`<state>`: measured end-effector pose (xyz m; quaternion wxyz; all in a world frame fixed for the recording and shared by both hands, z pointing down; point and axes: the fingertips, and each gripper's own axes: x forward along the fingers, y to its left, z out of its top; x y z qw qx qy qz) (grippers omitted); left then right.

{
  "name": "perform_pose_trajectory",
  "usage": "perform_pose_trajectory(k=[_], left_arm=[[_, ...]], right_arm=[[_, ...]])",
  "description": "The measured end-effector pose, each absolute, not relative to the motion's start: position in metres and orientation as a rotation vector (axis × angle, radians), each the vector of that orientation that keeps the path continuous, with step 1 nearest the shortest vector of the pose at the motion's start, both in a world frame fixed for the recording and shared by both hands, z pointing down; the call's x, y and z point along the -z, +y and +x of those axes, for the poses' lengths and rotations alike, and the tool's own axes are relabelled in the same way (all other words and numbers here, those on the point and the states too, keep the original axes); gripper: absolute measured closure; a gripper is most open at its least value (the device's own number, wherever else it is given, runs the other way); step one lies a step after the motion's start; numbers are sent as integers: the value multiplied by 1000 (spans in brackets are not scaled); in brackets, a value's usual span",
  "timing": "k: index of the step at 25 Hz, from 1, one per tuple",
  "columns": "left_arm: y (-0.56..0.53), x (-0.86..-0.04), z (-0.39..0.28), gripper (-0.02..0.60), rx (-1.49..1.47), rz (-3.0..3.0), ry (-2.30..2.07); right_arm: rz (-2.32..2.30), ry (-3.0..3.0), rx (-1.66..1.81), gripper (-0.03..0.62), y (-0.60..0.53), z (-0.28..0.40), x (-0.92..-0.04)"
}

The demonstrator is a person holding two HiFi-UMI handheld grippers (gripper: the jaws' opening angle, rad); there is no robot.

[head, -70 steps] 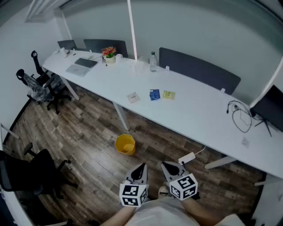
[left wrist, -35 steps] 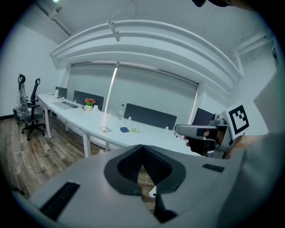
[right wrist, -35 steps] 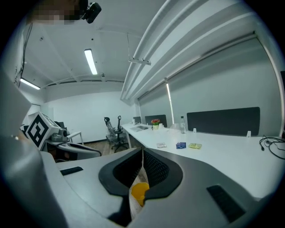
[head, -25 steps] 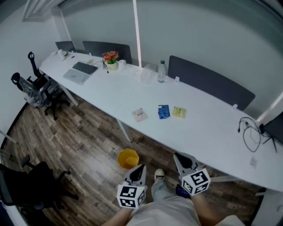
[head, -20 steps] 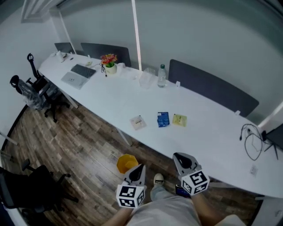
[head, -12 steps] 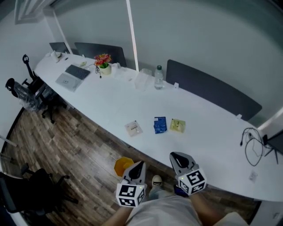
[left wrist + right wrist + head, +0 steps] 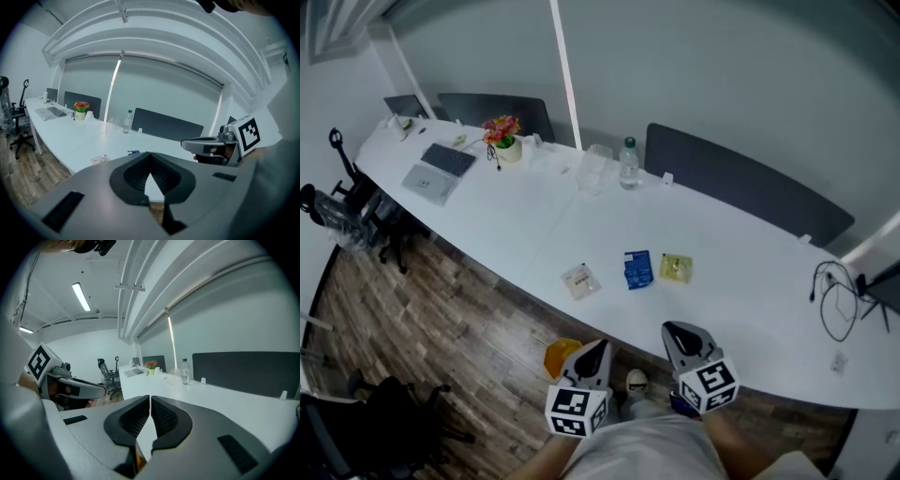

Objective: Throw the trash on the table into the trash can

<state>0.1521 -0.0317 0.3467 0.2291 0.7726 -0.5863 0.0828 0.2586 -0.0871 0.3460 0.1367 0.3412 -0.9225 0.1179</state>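
Three pieces of trash lie on the long white table (image 7: 741, 272): a pale wrapper (image 7: 579, 280), a blue packet (image 7: 637, 269) and a yellow-green packet (image 7: 676, 268). The yellow trash can (image 7: 560, 355) stands on the floor by the table's near edge, partly hidden behind my left gripper (image 7: 593, 354). My right gripper (image 7: 680, 336) hangs over the table's near edge, short of the packets. Both are shut and empty, as the left gripper view (image 7: 149, 153) and the right gripper view (image 7: 150, 398) show. The wrapper (image 7: 99, 159) lies ahead of the left jaws.
A laptop (image 7: 431, 171), a flower pot (image 7: 502, 139), a clear container (image 7: 592, 169) and a water bottle (image 7: 628, 162) sit along the table's far side. Cables (image 7: 834, 300) lie at the right end. Office chairs (image 7: 337, 202) stand at the left on the wood floor.
The view has closed in on the table, so the trash and the yellow can lie nearer. Both grippers stay low and shut; the right one now reaches the table's edge.
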Motion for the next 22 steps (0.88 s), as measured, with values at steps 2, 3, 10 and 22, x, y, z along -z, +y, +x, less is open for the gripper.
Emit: perform_pose_trajectory(k=[2,3,10,22], left_arm=[[-38,-347,152,581,-245,2152,-1597],[-40,-347,152,581,-247,2160,-1590],[-61,-355,158,581,-268,2199,-1534],[-111,-378,169,581,-291,2223,-1501]], right_arm=[[1012,-2662,-341,560,-91,259,-347],[1026,-2656,-344,560,-94,259,-348],[1098,-2603,-358,560,-109,270,-358],[1162,-2506,-396,560,-161,296,-397]])
